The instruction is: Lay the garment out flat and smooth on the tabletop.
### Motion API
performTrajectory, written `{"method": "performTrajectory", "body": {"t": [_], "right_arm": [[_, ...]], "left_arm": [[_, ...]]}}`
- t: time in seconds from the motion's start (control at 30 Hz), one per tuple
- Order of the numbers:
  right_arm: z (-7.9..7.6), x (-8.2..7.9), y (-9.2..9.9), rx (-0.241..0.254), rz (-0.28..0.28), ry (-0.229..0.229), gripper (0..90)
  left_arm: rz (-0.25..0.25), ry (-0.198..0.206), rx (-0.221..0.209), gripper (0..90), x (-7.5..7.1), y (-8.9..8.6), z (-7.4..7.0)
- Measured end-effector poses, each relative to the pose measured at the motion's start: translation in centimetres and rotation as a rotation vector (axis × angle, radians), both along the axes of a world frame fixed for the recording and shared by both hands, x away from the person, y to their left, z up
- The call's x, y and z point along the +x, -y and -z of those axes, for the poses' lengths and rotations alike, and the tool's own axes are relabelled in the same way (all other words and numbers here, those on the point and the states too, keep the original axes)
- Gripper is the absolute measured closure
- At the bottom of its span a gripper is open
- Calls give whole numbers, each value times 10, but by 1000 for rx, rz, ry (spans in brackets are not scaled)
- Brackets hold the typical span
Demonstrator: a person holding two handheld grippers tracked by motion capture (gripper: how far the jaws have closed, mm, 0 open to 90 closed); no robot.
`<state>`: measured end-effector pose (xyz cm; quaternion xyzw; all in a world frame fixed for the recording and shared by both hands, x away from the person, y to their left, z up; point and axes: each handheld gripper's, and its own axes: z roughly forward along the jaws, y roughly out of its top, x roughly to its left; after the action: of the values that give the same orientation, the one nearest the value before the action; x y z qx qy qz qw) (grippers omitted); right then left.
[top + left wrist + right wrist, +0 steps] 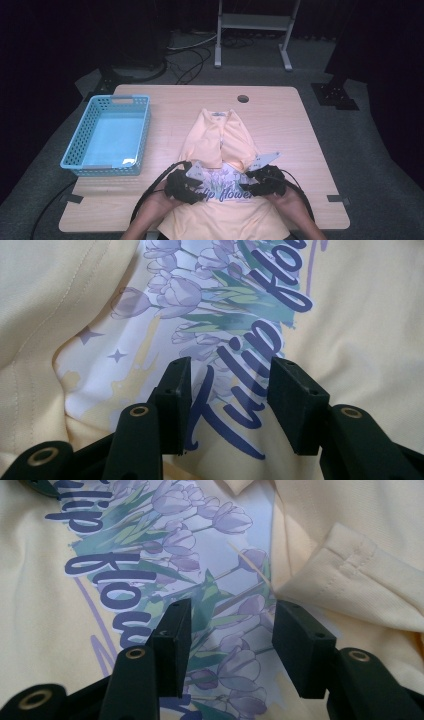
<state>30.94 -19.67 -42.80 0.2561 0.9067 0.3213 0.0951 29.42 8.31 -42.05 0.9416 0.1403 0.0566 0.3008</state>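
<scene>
Your yellow T-shirt [220, 145] lies flat on the wooden bench [295, 135], down the middle of it, collar toward the far edge and hem hanging off the near edge between your forearms. Both sleeves are folded inward over the chest, so the upper half forms a narrow wedge, and the tulip print [225, 187] with its purple script shows below the folded sleeves.

Your left tongs [192, 187] sit over the left part of the print, with the grey plate on top of them pointing toward the shirt's middle. In the left gripper view the left tongs [229, 390] stand partly apart, with the lettering [250, 365] plainly visible through the gap; the pads press on nothing, and no cloth is pinched between them.

Your right tongs [257, 182] sit over the right part of the print, just beside the edge of the folded right sleeve. In the right gripper view the right tongs [230, 635] also stand partly apart above the printed tulips [200, 555], with nothing gripped, and the stitched sleeve cuff [350, 575] lies close by the far jaw.

A light-blue plastic basket [145, 130] stands at the bench's left side, well apart from the shirt.
</scene>
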Motion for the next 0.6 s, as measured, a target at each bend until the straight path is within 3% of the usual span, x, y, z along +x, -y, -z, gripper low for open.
{"method": "performTrajectory", "body": {"t": [0.1,0.2,0.3,0.4,0.6], "right_arm": [[0,0,1,-4,-2,-8,415],[-4,0,-1,-34,-1,-19,368],[-18,-4,-1,11,-9,52,386],[-34,-1,-7,7,0,126,446],[-42,23,-30,-57,5,151,539]], "left_arm": [[-3,-6,-6,484,0,-1,0],[-13,23,-11,436,-2,-2,-1],[-28,33,-34,394,-2,-5,1],[-37,28,-50,393,-2,-8,3],[-37,27,-52,388,-3,-8,5]]}}
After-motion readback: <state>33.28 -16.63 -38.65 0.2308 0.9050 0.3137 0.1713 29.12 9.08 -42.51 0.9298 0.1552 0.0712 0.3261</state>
